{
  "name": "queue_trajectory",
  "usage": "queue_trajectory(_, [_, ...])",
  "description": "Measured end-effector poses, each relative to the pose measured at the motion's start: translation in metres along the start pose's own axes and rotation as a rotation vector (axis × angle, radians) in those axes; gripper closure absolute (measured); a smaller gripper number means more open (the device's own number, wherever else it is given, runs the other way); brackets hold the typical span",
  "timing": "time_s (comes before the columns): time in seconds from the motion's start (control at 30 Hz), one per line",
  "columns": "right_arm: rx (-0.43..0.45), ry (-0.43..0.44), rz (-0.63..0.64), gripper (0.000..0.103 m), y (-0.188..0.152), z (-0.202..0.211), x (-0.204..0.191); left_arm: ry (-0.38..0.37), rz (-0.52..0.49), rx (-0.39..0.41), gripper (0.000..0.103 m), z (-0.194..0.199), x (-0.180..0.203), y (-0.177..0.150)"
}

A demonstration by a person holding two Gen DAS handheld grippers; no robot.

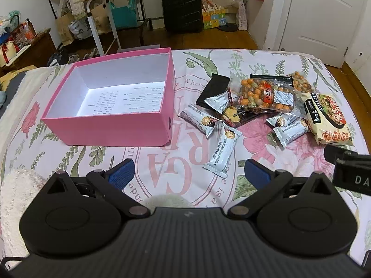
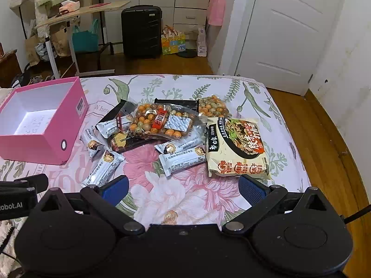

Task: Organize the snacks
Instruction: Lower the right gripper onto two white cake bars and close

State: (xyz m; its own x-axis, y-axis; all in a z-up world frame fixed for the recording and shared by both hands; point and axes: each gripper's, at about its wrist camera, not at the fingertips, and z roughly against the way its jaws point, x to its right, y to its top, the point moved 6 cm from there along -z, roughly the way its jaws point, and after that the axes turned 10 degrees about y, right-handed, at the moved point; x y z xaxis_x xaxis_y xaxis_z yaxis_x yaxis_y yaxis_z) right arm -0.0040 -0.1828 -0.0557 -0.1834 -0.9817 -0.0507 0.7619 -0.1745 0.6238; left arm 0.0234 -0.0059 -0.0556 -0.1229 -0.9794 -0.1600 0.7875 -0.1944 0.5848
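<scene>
An empty pink box [image 1: 109, 125] [image 2: 34, 143] with a white inside stands on the floral bed sheet, left of a snack pile. The pile holds a clear bag of coated peanuts [image 1: 264, 95] [image 2: 162, 122], a yellow noodle packet [image 1: 329, 118] [image 2: 238, 148], several white wrapped bars [image 1: 222, 150] [image 2: 183, 159] and a black packet [image 1: 213, 88] [image 2: 118, 113]. My left gripper [image 1: 189, 172] is open and empty, just short of the nearest bar. My right gripper [image 2: 183, 190] is open and empty, near the noodle packet and a bar.
The bed's far edge [image 2: 176, 76] meets a wooden floor. Beyond stand a black suitcase [image 2: 141, 31], a rolling desk [image 2: 76, 14], bags and a white door [image 2: 285, 30]. A fluffy white blanket [image 1: 16, 197] lies at the near left.
</scene>
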Motion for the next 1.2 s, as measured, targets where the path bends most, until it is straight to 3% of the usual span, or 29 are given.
queue_trajectory(0.3, [0.024,0.036,0.013,0.001,0.001,0.000,-0.003,-0.059,0.002,-0.005,0.002,0.001,0.002,0.002])
queue_trajectory(0.5, [0.071,0.134,0.017,0.001,-0.004,-0.013,0.000,-0.055,-0.037,0.027,0.003,-0.015,0.004,0.010])
queue_trajectory(0.7, [0.161,0.270,0.040,0.002,0.004,-0.045,0.006,-0.097,-0.175,0.002,0.003,-0.058,0.016,0.005])
queue_trajectory(0.77, [0.137,0.329,-0.039,0.004,0.008,-0.066,0.014,-0.135,-0.208,-0.001,0.003,-0.075,0.024,0.005])
queue_trajectory(0.87, [0.072,0.401,-0.223,0.015,0.006,-0.104,0.028,-0.189,-0.215,0.004,0.003,-0.098,0.036,0.006])
queue_trajectory(0.97, [0.043,0.390,-0.344,0.020,-0.002,-0.134,0.036,-0.255,-0.240,0.017,0.003,-0.114,0.050,0.005])
queue_trajectory(1.07, [0.035,0.391,-0.506,0.020,-0.014,-0.156,0.044,-0.268,-0.285,0.003,0.004,-0.132,0.065,0.001])
queue_trajectory(1.2, [0.053,0.369,-0.680,0.020,-0.025,-0.177,0.056,-0.207,-0.307,-0.035,0.005,-0.154,0.073,-0.006])
